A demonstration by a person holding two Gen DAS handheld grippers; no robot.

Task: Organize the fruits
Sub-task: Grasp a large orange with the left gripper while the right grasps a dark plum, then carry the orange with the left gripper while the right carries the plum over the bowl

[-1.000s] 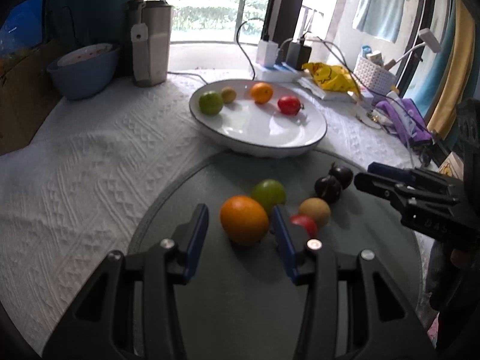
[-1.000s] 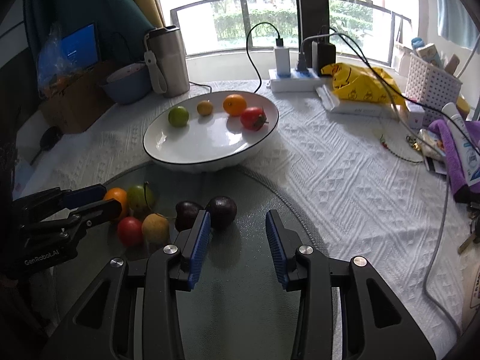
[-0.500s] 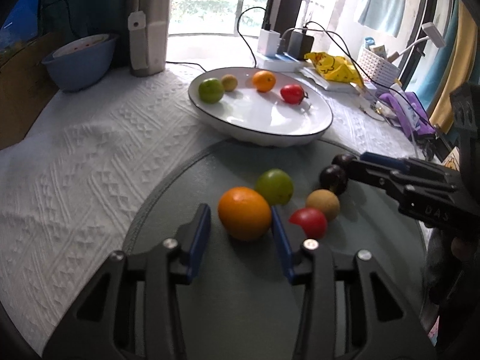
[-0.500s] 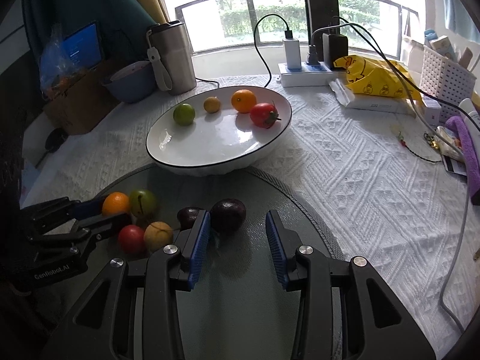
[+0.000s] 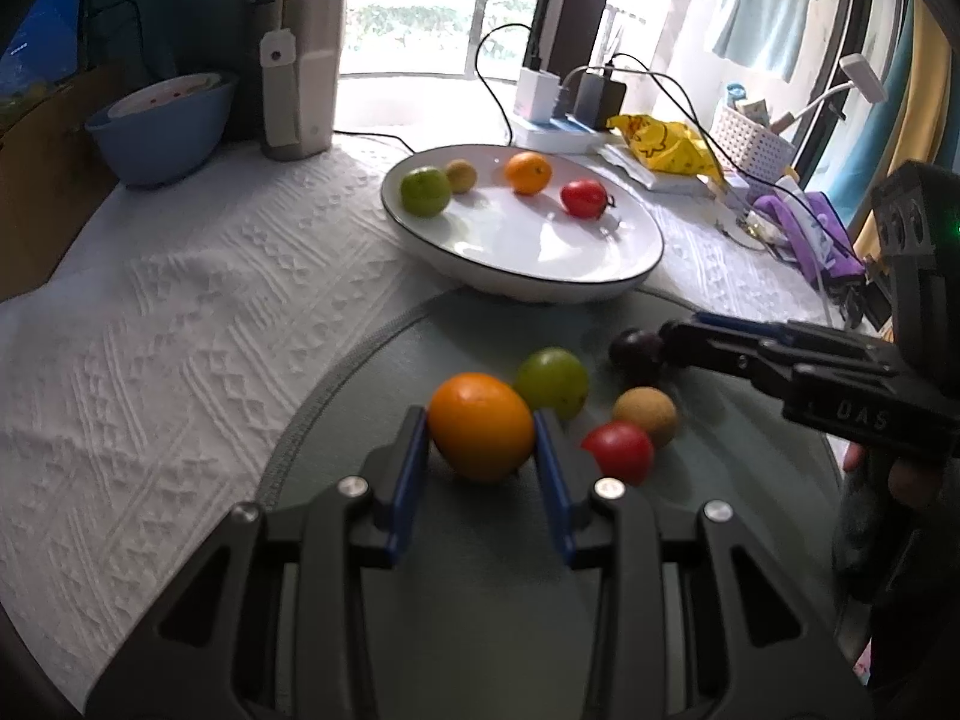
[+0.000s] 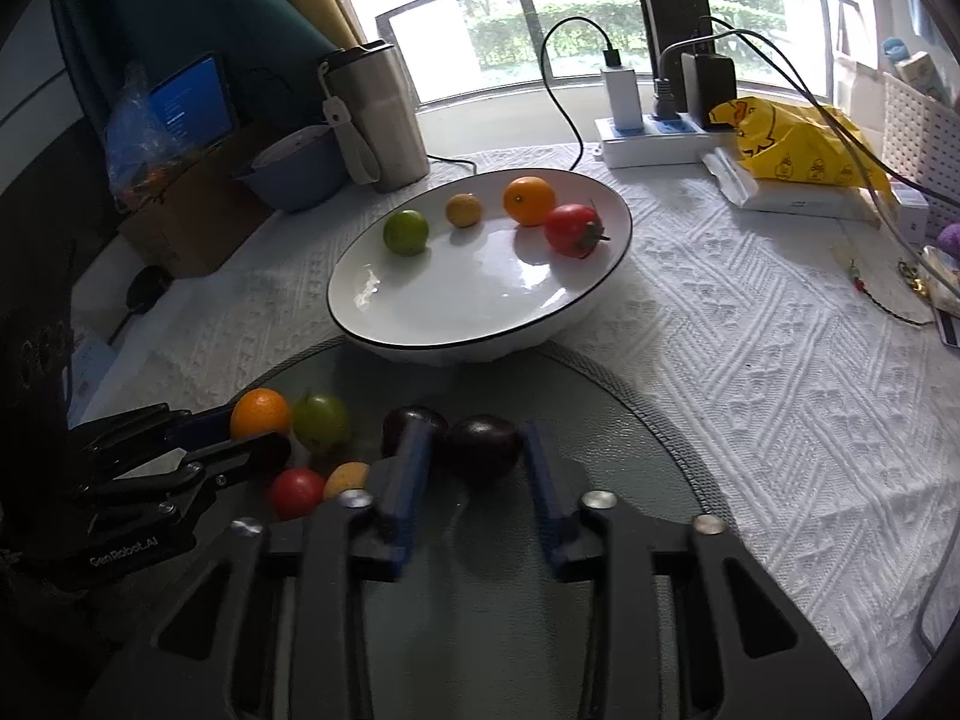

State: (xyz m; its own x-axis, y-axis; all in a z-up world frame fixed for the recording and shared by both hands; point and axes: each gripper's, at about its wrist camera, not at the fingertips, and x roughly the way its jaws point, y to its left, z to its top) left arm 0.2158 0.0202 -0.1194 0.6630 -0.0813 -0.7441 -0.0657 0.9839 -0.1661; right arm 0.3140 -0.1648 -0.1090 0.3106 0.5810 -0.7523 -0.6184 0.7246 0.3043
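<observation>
The left gripper [image 5: 482,441] had its blue pads set on either side of the orange [image 5: 482,426], at lower centre of the left wrist view; both pads appeared to touch the fruit, so it looked clamped, though the orange rested on the round grey mat [image 5: 360,396]. The right gripper [image 6: 472,468] stood with its jaws apart around a dark plum [image 6: 483,441] at lower centre of its own view, a gap showing at the right pad; a second plum [image 6: 414,423] sat just beyond the left pad. Outward from the orange, a green fruit [image 5: 552,381] touched it at upper right, with a red tomato [image 5: 619,451] and a tan fruit [image 5: 645,409] beside. The white plate [image 5: 600,276], holding four fruits along its far side, lay straight ahead, up-frame from both grippers. Likely each fruit needed carrying forward; the plate's near half was bare.
</observation>
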